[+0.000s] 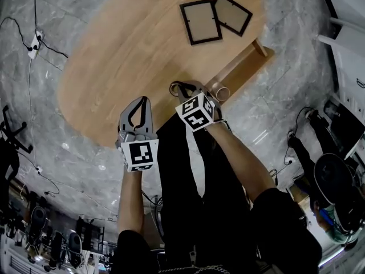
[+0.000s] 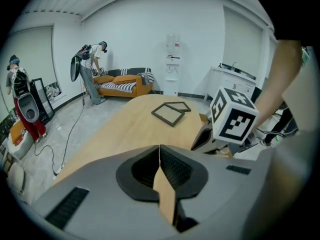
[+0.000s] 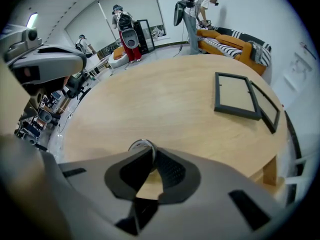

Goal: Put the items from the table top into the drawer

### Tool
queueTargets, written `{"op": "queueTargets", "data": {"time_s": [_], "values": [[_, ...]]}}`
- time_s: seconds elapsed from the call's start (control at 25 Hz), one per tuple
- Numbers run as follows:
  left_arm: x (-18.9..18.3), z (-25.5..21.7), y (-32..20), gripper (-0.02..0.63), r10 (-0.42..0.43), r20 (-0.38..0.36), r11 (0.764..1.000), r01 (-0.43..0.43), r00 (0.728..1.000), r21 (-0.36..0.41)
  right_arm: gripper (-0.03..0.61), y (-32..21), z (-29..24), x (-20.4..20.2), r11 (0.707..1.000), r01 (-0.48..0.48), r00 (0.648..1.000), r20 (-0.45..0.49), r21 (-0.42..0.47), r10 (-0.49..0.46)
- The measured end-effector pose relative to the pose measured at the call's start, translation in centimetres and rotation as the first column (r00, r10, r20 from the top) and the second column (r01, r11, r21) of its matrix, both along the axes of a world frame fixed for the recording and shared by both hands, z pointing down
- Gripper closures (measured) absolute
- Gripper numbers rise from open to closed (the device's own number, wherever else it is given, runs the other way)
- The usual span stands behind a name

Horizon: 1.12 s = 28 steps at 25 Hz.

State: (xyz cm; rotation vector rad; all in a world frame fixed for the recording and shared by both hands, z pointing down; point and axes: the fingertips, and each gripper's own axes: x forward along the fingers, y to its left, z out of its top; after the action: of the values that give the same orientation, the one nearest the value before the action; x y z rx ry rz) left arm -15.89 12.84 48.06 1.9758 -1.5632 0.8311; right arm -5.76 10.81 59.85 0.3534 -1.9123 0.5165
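head view: the oval table carries two dark frames, overlapping at a corner at the far end. the drawer stands pulled out on the right side, ready to take things. the right tool sits over the near edge, just beside the drawer. the left tool hangs off to the left, probably kept clear so the right can work. a short pale tube lies at the drawer's near end; i can't tell whether it is inside.

left gripper view: the left tool's jaws are pressed together with nothing between them, only table showing past them. the frames lie well ahead.

right gripper view: the right tool's jaws are closed at the tips on a small pale ring, seemingly pinched by its thin rim. what the ring is, i can't make out. it is held low over the table near the edge, likely bound for the drawer. the frames are untouched, so most of the task looks undone.
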Motion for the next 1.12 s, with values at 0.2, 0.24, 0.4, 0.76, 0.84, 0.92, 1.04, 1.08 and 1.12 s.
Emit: {"op": "queueTargets", "data": {"time_s": [0.2, 0.24, 0.4, 0.76, 0.84, 0.92, 1.04, 1.08, 1.12], "values": [[1.6, -0.2, -1.5, 0.6, 0.052, 0.002, 0.999, -0.052, 0.999, 0.001, 0.541, -1.5, -0.7, 1.8, 0.999, -0.054, 0.998, 0.013, 0.011, 0.053], [2.0, -0.2, -1.8, 0.6, 0.063, 0.002, 0.998, -0.063, 0.998, 0.001, 0.541, -1.7, -0.8, 2.2, 0.998, -0.064, 0.998, 0.017, 0.013, 0.064], [3.5, -0.2, -2.8, 0.6, 0.108, 0.002, 0.994, -0.108, 0.994, 0.001, 0.541, -2.7, -1.3, 3.8, 0.994, -0.11, 0.994, 0.024, 0.021, 0.11], [7.6, -0.2, -4.9, 0.599, 0.222, 0.002, 0.975, -0.222, 0.975, -0.004, 0.541, -4.3, -1.9, 8.4, 0.975, -0.22, 0.975, 0.026, 0.033, 0.219], [8.6, -0.2, -5.5, 0.6, 0.25, 0.005, 0.968, -0.25, 0.968, -0.002, 0.541, -4.6, -1.9, 9.7, 0.969, -0.246, 0.969, 0.024, 0.035, 0.245], [9.7, -0.3, -6.2, 0.6, 0.277, 0.005, 0.961, -0.277, 0.961, 0.0, 0.541, -5.0, -1.8, 11.1, 0.962, -0.271, 0.963, 0.02, 0.037, 0.27], [11.2, -0.2, -6.9, 0.6, 0.313, -0.001, 0.95, -0.313, 0.95, -0.005, 0.541, -5.5, -1.9, 13.2, 0.951, -0.306, 0.952, 0.011, 0.04, 0.306], [11.6, -0.2, -7.1, 0.6, 0.323, -0.002, 0.946, -0.323, 0.946, -0.007, 0.541, -5.6, -1.8, 13.9, 0.947, -0.317, 0.948, 0.007, 0.043, 0.317], [12.1, -0.1, -7.3, 0.6, 0.332, -0.003, 0.943, -0.332, 0.943, -0.008, 0.541, -5.8, -1.8, 14.7, 0.944, -0.328, 0.945, 0.002, 0.046, 0.328]]}}
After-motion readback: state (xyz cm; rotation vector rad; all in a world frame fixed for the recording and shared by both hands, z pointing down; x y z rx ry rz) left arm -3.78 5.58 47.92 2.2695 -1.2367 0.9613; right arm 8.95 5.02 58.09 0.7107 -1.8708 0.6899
